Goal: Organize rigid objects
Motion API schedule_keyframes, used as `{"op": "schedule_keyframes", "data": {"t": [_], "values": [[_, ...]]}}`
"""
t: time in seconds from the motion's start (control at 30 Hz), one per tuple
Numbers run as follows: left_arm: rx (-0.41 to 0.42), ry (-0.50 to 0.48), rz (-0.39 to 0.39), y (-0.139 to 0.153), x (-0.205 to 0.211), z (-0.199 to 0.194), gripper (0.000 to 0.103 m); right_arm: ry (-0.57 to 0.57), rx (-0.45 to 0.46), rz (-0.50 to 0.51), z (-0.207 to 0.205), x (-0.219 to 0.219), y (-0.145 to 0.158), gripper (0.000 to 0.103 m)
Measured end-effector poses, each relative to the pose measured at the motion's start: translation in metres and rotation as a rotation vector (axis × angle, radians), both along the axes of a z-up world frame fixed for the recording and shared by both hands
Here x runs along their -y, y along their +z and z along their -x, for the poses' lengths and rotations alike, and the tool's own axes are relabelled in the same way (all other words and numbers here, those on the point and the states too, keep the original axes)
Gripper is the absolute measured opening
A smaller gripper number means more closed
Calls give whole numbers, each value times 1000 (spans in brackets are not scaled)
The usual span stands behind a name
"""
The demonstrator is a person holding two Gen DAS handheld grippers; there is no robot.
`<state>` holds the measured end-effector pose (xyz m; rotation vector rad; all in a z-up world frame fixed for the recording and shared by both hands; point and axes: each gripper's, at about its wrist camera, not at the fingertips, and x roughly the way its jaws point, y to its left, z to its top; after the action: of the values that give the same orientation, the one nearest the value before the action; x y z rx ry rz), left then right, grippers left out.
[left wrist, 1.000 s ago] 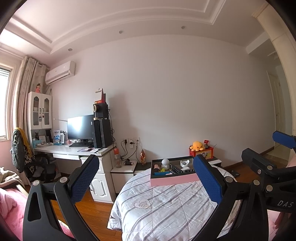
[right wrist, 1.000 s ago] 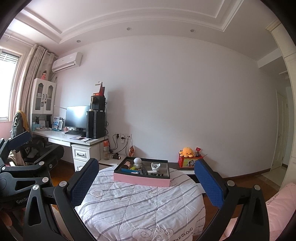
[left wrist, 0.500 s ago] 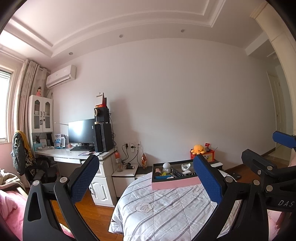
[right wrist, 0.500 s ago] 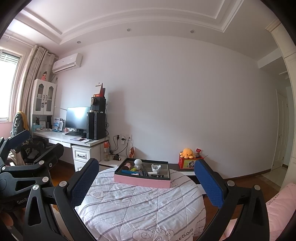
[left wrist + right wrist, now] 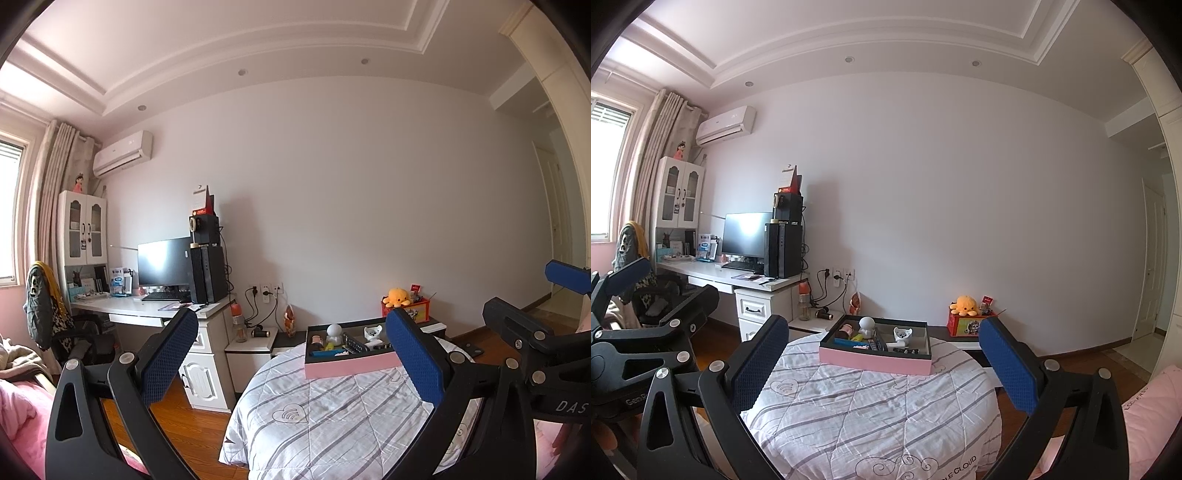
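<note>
Ahead of both my tongs stood a round table (image 5: 871, 417) under a striped quilt. Far past my left tong (image 5: 291, 350), up to its left, a desk (image 5: 147, 306) carried a monitor (image 5: 164, 260). A pink tray (image 5: 875, 360) sat on the table's far side, between the spread fingers of my right tong (image 5: 882, 354). Both tongs were wide open, holding nothing. Inside the tray lay a white figure (image 5: 866, 326) and other small items.
</note>
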<state>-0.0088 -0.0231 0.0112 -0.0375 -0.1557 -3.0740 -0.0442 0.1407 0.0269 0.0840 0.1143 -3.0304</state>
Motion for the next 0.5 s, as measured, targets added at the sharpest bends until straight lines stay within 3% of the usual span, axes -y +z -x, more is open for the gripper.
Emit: {"op": "schedule_keyframes", "data": {"t": [0.5], "values": [[7,1,0,-2,0,0,103,-1,9,-3,1,-2,-3,103]]}}
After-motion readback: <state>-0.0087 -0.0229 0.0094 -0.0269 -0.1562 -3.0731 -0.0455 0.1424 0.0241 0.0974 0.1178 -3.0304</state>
